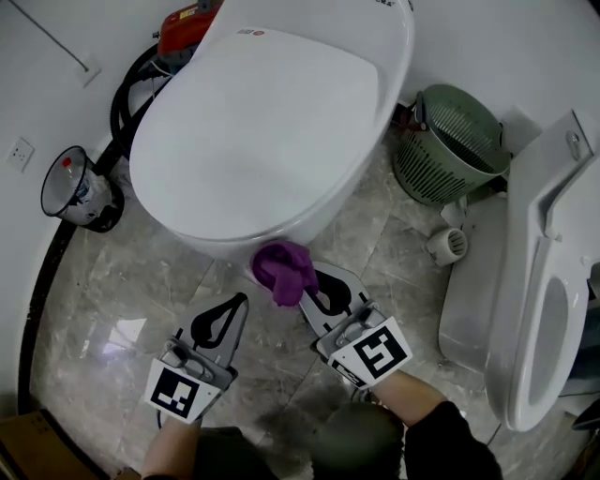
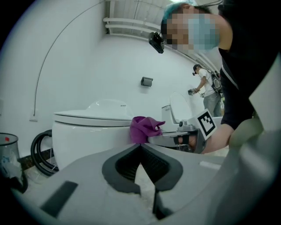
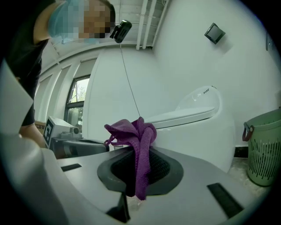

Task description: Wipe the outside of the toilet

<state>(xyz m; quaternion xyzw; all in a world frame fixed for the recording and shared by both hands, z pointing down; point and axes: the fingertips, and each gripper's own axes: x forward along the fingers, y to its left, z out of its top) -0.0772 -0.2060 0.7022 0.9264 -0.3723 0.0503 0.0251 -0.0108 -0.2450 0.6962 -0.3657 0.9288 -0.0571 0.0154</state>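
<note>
The white toilet [image 1: 272,131] stands with its lid down, filling the upper middle of the head view. A purple cloth [image 1: 282,269] is bunched against the bowl's front, just under the rim. My right gripper [image 1: 307,284] is shut on it; in the right gripper view the cloth [image 3: 139,151] hangs between the jaws, with the toilet [image 3: 197,127] right behind. My left gripper [image 1: 240,302] hovers over the floor to the left of the cloth, shut and holding nothing. Its own view shows the gripper [image 2: 141,146], with the bowl [image 2: 88,136] and the cloth [image 2: 144,128] ahead.
A green slotted basket [image 1: 448,142] stands right of the toilet. A second toilet [image 1: 548,281] with a raised lid is at far right. At left are a black hose [image 1: 125,98], a clear brush holder [image 1: 77,187] and a red object [image 1: 185,26]. Another person [image 2: 205,88] stands far back.
</note>
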